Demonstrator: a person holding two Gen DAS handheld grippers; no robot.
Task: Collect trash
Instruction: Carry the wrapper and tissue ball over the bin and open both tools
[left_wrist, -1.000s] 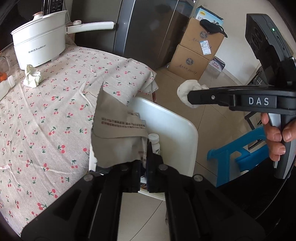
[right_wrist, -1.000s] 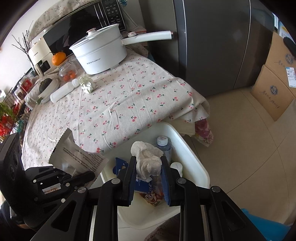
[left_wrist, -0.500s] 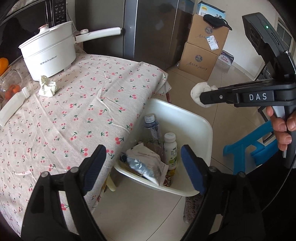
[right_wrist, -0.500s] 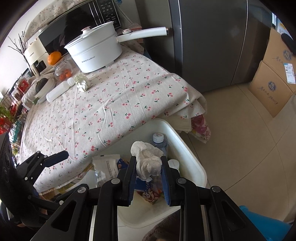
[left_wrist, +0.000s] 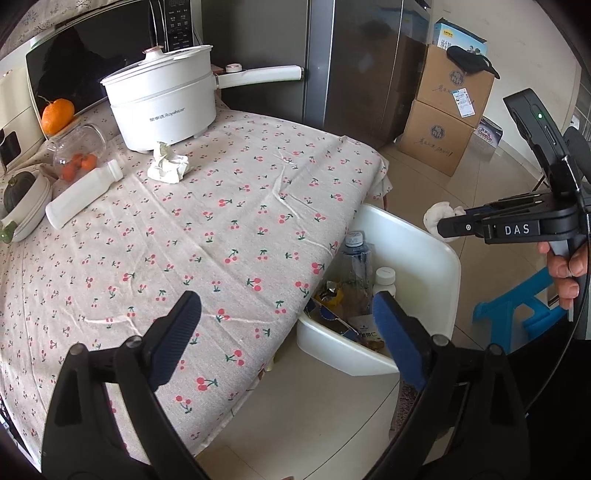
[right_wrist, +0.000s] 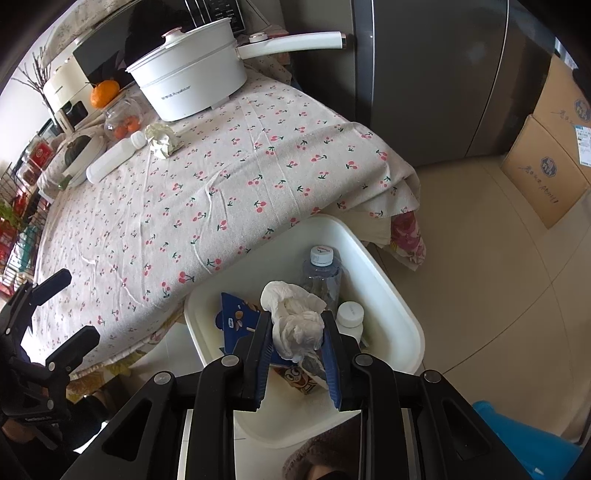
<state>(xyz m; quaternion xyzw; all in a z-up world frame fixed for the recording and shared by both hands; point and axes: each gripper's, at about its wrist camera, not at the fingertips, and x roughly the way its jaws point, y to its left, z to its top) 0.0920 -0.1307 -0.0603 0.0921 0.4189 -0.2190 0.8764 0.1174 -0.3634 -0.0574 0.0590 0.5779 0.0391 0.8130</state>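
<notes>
A white bin (left_wrist: 424, 254) (right_wrist: 388, 295) stands on the floor at the table's edge, holding a clear bottle (right_wrist: 321, 273), a small white bottle (right_wrist: 349, 317) and wrappers. My right gripper (right_wrist: 297, 328) is shut on a crumpled white tissue (right_wrist: 295, 321) (left_wrist: 439, 216) above the bin. My left gripper (left_wrist: 288, 325) is open and empty, over the table edge beside the bin. A crumpled tissue (left_wrist: 168, 166) (right_wrist: 162, 140) and a lying white bottle (left_wrist: 83, 197) (right_wrist: 114, 157) rest on the cherry-print tablecloth (left_wrist: 221, 221).
A white electric pot (left_wrist: 162, 107) stands at the table's back, with a glass jar (left_wrist: 77, 155), an orange (left_wrist: 57, 116) and a microwave behind. Cardboard boxes (left_wrist: 447, 122) stand by the fridge (left_wrist: 362, 55). A blue stool (left_wrist: 517, 310) is on the floor at right.
My left gripper opened and dropped the paper wrapper into the bin, then pulled back over the table. My right gripper kept hold of the tissue above the bin.
</notes>
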